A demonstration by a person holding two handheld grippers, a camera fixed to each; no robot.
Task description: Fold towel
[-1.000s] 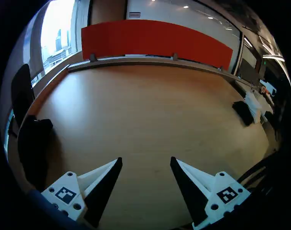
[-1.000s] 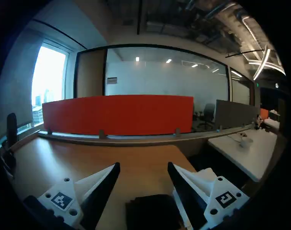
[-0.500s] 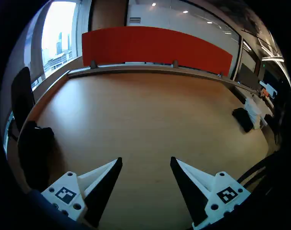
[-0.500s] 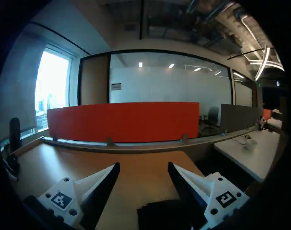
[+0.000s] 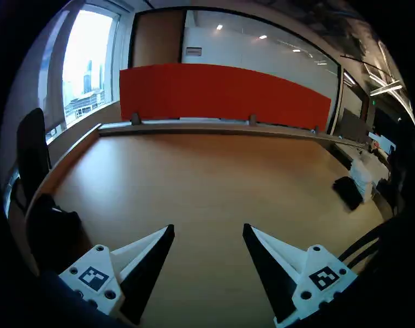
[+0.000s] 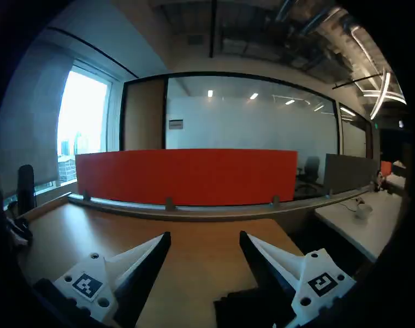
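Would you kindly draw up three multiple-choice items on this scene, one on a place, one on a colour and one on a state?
1. Where does the dark cloth lie?
A) on the desk, low by the right gripper
B) on the window sill
C) on the floor

2. What colour is the divider along the desk's far edge?
A) blue
B) red
C) green

3. How does the left gripper stand?
A) shut on the cloth
B) shut on nothing
C) open, with nothing between its fingers

Answers:
1 A: the cloth rests on the wood beside that gripper's finger.
2 B: the panel is plainly red in both views.
3 C: bare desk shows through the wide gap between the fingers.
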